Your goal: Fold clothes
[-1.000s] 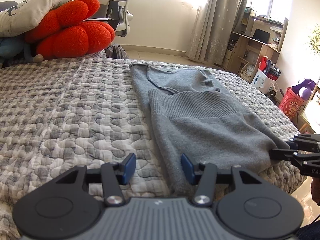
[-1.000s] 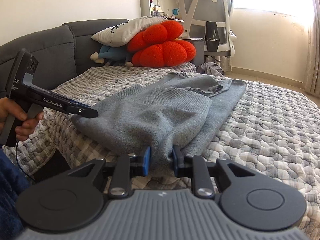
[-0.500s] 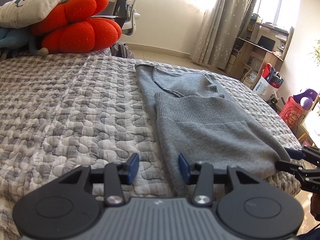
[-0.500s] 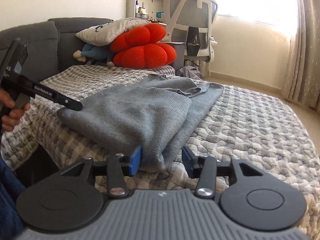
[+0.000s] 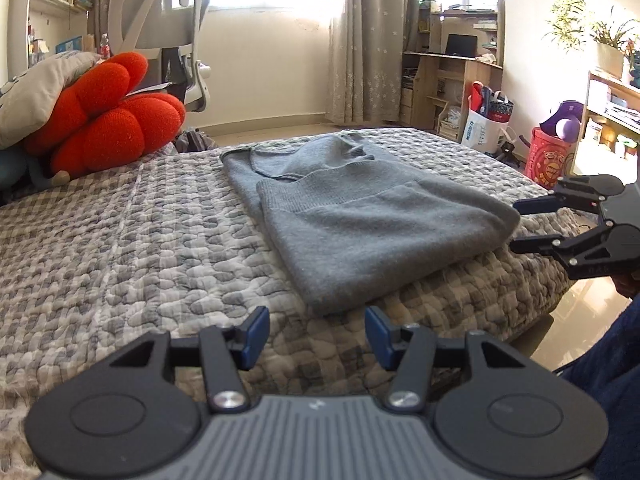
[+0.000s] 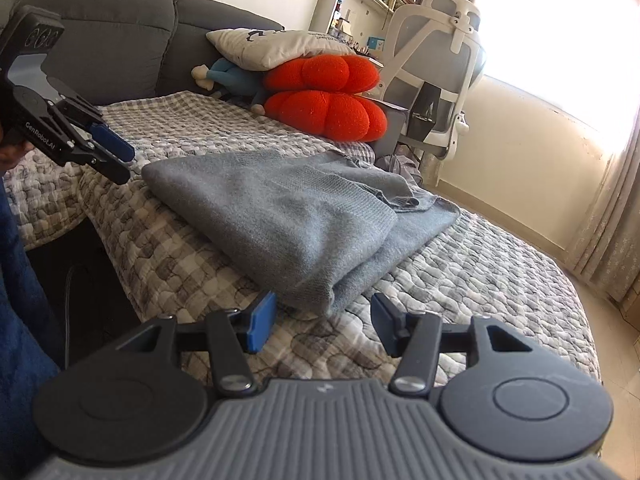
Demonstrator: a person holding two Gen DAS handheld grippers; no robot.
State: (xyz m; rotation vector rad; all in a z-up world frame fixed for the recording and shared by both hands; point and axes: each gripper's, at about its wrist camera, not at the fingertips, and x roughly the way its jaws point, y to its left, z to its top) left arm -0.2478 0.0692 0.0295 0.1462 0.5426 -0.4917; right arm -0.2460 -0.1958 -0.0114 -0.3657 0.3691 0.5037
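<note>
We've got the sweater (image 5: 372, 220) lying folded on the bed (image 5: 120, 240), near the front edge, with the bottom half flipped up over the top so the ribbed hem sits across the middle and the neckline pokes out behind it.

Our left gripper (image 5: 316, 334) is spread wide with nothing between the blue pads (image 5: 254, 330), hanging just off the sweater's near corner over the quilt. In the right wrist view we see it from the side (image 6: 116, 160), jaws apart, just beside the left end of the fold but not touching it.

Right gripper (image 6: 324, 322) is the same deal: wide apart, holding nothing, the sweater's folded corner sitting just ahead of the gap. From the left wrist view it (image 5: 516, 226) shows up at the far end of the fold, fingers apart (can't tell if a tip brushes the knit).

Behind it all, the red cushion (image 6: 324, 96) and a pillow (image 6: 272, 46) are piled at the head end, well apart from the sweater.
</note>
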